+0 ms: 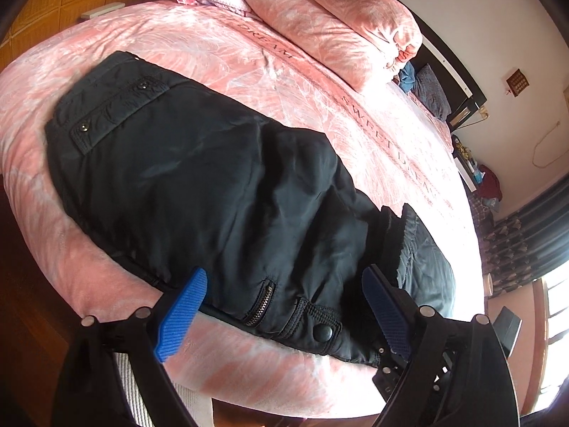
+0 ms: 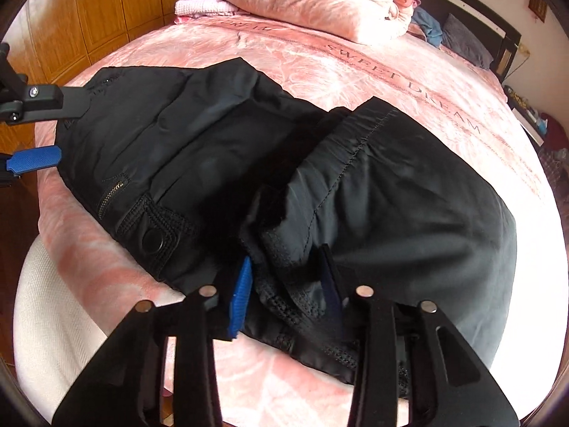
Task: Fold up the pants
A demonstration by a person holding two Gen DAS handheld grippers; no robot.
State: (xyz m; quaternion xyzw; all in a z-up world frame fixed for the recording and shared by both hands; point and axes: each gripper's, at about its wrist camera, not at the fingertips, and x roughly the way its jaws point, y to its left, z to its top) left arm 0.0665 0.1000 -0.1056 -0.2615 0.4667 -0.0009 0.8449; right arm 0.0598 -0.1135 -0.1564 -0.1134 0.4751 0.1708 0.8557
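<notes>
The left tool [image 1: 284,306] is gaping wide, empty, over the padded black pants [image 1: 199,185]; the right tool [image 2: 288,284] is pinching their waistband (on the pink bed [image 1: 249,57]).

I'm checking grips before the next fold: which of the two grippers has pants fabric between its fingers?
The right gripper: its fingers straddle a bunched edge of the black pants. The left gripper stands wide open over the fabric.

Left gripper [image 1: 284,306] points steeply down, jaws spread wide and empty; right gripper [image 2: 288,284] tilts down too, jaws narrowed.
</notes>
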